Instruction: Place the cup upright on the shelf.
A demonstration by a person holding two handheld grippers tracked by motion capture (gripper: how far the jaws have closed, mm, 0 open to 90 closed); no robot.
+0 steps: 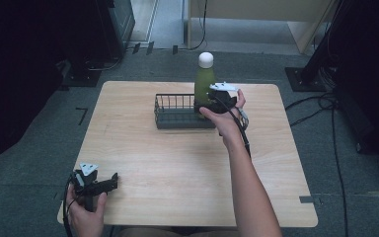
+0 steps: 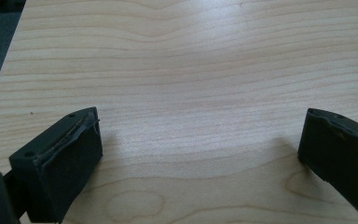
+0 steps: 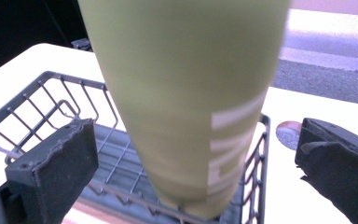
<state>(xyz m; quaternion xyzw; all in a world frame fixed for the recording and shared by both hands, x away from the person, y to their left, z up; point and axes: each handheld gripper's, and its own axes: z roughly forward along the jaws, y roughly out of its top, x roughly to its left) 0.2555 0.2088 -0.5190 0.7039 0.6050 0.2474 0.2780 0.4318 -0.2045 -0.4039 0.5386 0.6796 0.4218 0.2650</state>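
We see a pale wooden desk [image 1: 177, 163] on a grey carpeted floor [image 1: 39, 163], with dark stands and cables around it. Toward the far side of the desk sits a dark wire basket [image 1: 175, 112], and a tall green bottle [image 1: 205, 81] with a white cap [image 1: 206, 59] stands upright in its right end. In the right gripper view we see pale lettering running along the bottle's side and its base resting on the basket's wire floor. The right gripper [image 3: 198, 163] is released: its jaws stand wide to either side of the bottle's lower body, not touching it. The right hand [image 1: 224, 118] holds it at the basket's right end. The left gripper [image 1: 109, 182] lies low at the desk's near left corner in the left hand [image 1: 86, 212], also released, its jaws spread over bare wood.
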